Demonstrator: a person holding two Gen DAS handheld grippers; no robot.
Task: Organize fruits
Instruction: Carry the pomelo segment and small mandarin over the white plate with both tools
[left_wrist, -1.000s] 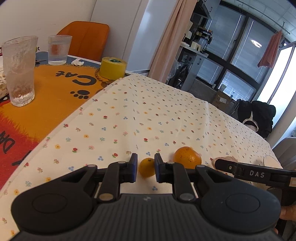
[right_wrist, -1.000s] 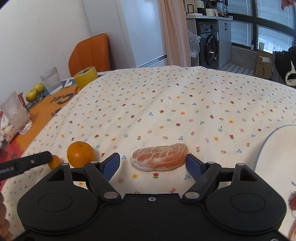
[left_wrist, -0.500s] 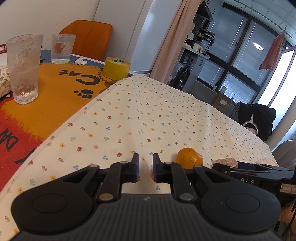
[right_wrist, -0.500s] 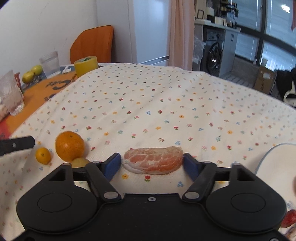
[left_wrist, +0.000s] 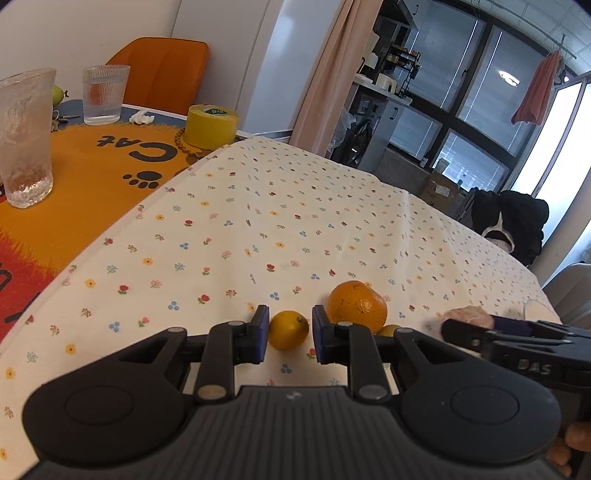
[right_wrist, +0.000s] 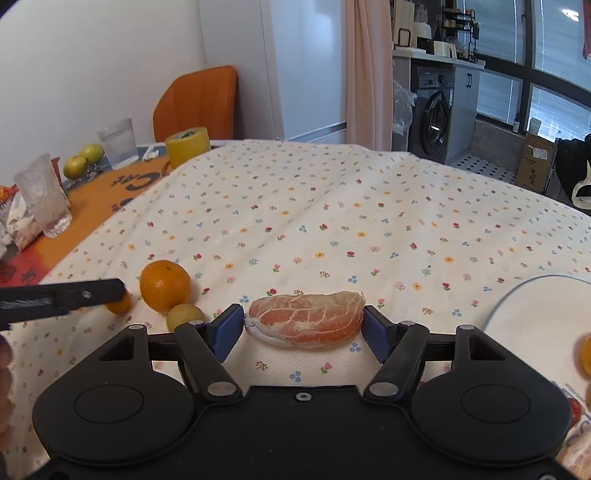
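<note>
Bracketing a small citrus (left_wrist: 288, 329) on the flowered cloth (left_wrist: 258, 229), the left gripper (left_wrist: 288, 341) sits spread (pads not yet touching); the right gripper (right_wrist: 303, 330), spread wide, flanks a peeled segment (right_wrist: 304, 324). Close gently and centred, avoiding the big orange (left_wrist: 356, 306).
</note>
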